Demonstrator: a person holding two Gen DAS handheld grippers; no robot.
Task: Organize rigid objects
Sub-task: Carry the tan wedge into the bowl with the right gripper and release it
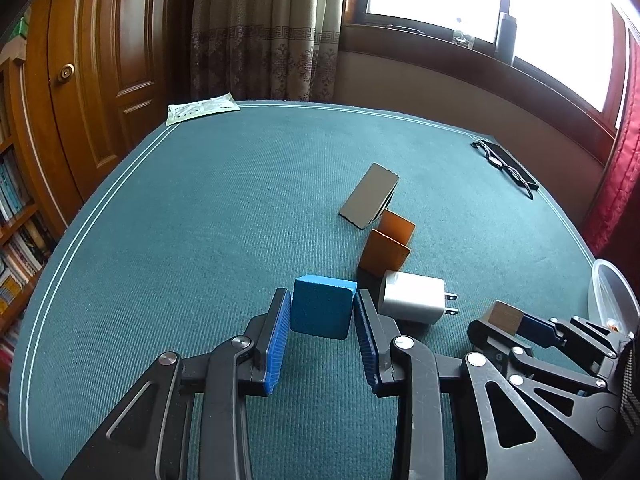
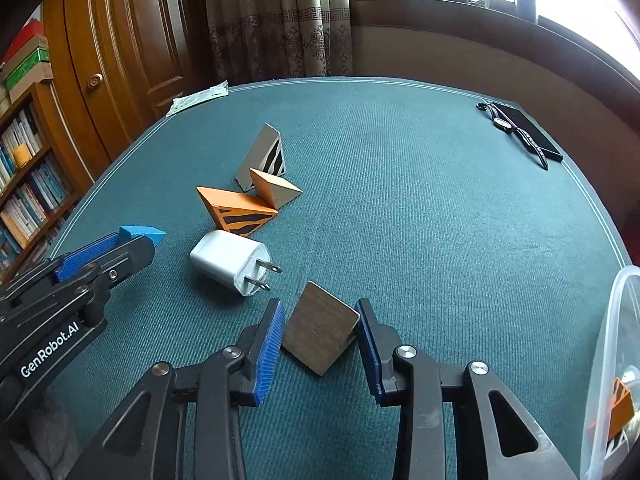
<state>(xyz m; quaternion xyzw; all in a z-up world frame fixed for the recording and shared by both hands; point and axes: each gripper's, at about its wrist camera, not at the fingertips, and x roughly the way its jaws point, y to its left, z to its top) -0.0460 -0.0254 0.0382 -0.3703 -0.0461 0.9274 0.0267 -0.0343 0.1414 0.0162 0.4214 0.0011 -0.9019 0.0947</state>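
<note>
Rigid objects, five loose on green table cloth, catalogued by view.

Left wrist view:
- Blue block: pinched between the blue pads of the left gripper, both pads pressing on its sides.
- White charger: just right of the right-hand finger, prongs pointing right.
- Orange wedges: beyond the charger, close together.
- Grey wedge: farther ahead, touching the far orange wedge.
- Right gripper: at lower right, a brown wedge at its tips.
- Clear container: at right edge of table cloth.
- Open room: wide bare cloth ahead and left of the fingers, out to the white-lined border.

Right wrist view:
- Brown wedge: lying between the fingers of the right gripper; both pads appear to meet its corners, grip not firm to the eye.
- White charger: ahead-left of the left-hand finger.
- Orange wedges, grey wedge: farther ahead-left.
- Left gripper: at left, blue block at its tips.
- Clear container: right of the fingers, an orange piece inside.
- Open room: bare cloth ahead and right, up to a black case with a watch at the far corner.
</note>
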